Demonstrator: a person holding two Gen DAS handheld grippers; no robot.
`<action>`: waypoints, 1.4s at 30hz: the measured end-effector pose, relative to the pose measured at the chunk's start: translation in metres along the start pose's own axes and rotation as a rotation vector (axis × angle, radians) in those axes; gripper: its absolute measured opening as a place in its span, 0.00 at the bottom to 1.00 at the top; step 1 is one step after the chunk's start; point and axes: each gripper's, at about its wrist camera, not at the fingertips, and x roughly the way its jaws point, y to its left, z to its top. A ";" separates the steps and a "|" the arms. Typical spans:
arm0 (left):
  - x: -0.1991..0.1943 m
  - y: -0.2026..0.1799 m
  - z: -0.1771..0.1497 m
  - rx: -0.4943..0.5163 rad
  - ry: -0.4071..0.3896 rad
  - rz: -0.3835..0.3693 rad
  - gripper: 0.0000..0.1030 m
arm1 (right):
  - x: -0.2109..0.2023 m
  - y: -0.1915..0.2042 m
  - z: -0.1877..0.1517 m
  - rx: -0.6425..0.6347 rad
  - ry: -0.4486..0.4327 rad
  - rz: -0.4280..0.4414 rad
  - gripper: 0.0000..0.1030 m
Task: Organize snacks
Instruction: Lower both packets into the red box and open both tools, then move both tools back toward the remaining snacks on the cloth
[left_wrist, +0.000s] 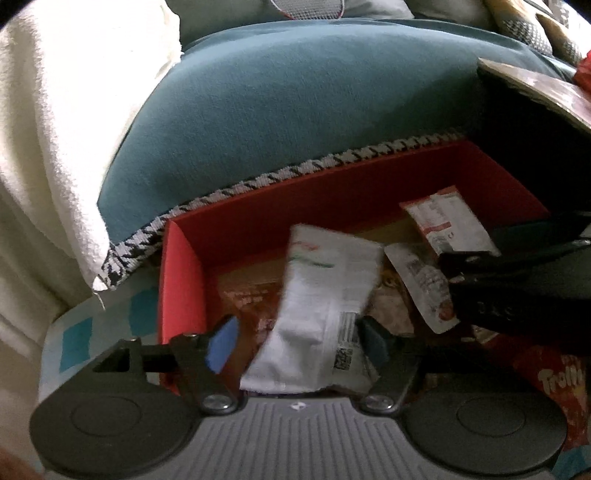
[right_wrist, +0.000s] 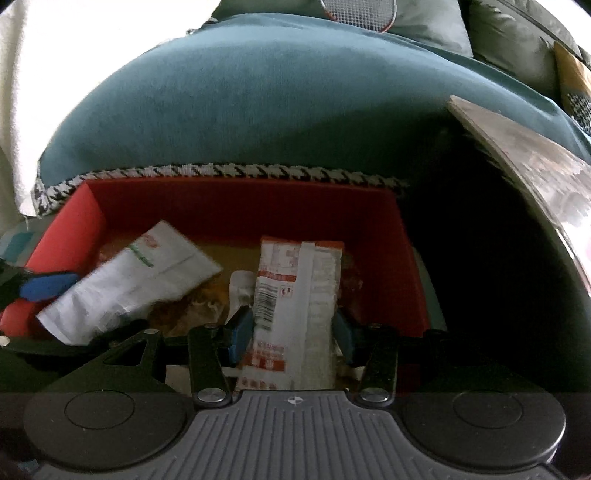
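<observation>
Packet (right_wrist: 295, 317) upright between fingers (right_wrist: 242, 328), lengthwise

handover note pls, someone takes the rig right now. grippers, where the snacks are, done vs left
Left gripper: open over the red box. The white packet lies loose between the pads, tilted; it looks just let go.
Right gripper: shut on the white-and-red packet, held over the box and not yet set down.
In the box: the white packet, a small sachet and other snacks under them, blurred.
Outside: a red Trolli bag at the near right of the left view.
Done: several snacks boxed.
Left: probably release the right packet into the box, then fetch the Trolli bag.
</observation>
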 end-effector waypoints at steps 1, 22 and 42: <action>0.002 0.000 0.001 -0.003 0.007 0.002 0.70 | 0.001 0.001 0.001 -0.003 -0.005 -0.004 0.60; -0.061 0.011 -0.003 -0.038 -0.034 -0.070 0.73 | -0.059 0.002 0.010 -0.004 -0.126 -0.011 0.79; -0.106 -0.016 -0.065 0.091 -0.004 -0.091 0.74 | -0.117 0.000 -0.051 0.059 -0.089 -0.042 0.83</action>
